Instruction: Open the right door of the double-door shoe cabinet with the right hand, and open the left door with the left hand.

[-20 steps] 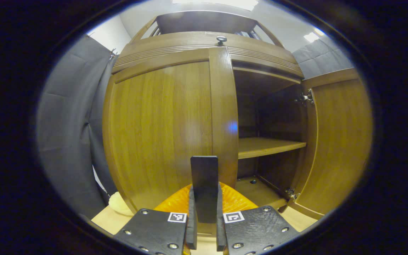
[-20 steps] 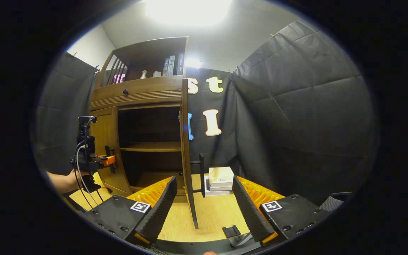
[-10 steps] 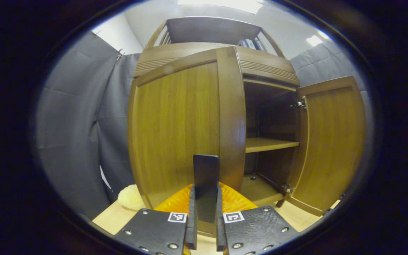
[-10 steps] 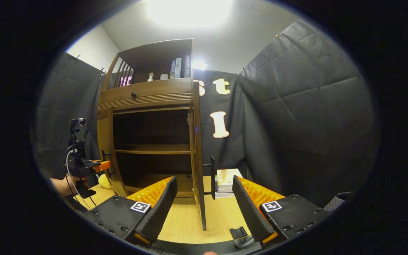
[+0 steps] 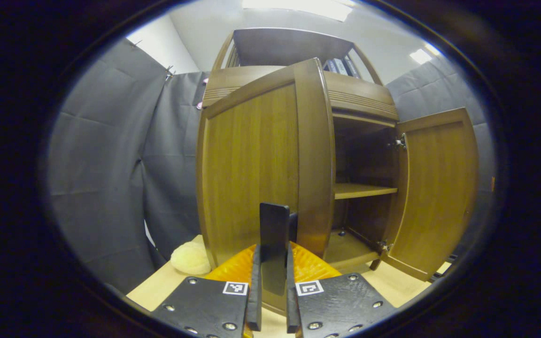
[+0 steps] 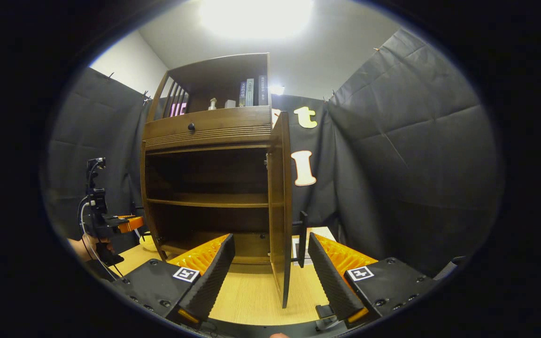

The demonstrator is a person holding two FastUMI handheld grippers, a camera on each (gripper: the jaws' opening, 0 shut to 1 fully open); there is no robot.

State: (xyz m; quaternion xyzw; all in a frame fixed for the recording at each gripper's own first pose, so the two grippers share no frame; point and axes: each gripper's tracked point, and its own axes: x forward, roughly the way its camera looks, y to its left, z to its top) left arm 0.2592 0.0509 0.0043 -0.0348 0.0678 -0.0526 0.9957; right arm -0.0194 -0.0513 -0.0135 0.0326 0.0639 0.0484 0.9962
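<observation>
In the left gripper view, a pale yellow fuzzy lump (image 5: 190, 258) sits on the light wood tabletop (image 5: 167, 286) against the booth's black cloth, just beside the foot of the shoe cabinet (image 5: 359, 96). My left gripper (image 5: 273, 286) has its fingers pressed in on the flat dark bar handle (image 5: 274, 234) of the left door (image 5: 251, 164), which stands swung well out from the cabinet front, its inner stile edge toward me. Past that edge the opening shows a middle shelf (image 5: 362, 190) and a bare floor board, and farther right the right door (image 5: 439, 188) hangs wide on its hinges. In the right gripper view, my other gripper and the hand (image 6: 85, 246) holding it show far left beside the cabinet; books (image 6: 251, 92) stand in the top shelf above a small knob (image 6: 190, 126); the right door stands edge-on at centre with its own bar handle (image 6: 302, 238) just ahead. My right gripper (image 6: 270, 277) is spread wide, pinching nothing, the door edge between its fingers without touching. I judge the doors stiff, solid panels of some weight, swinging only about their hinges; the slim, smooth handle is the place to hold, low on the stile, pulling along the arc so the bar does not slip.
</observation>
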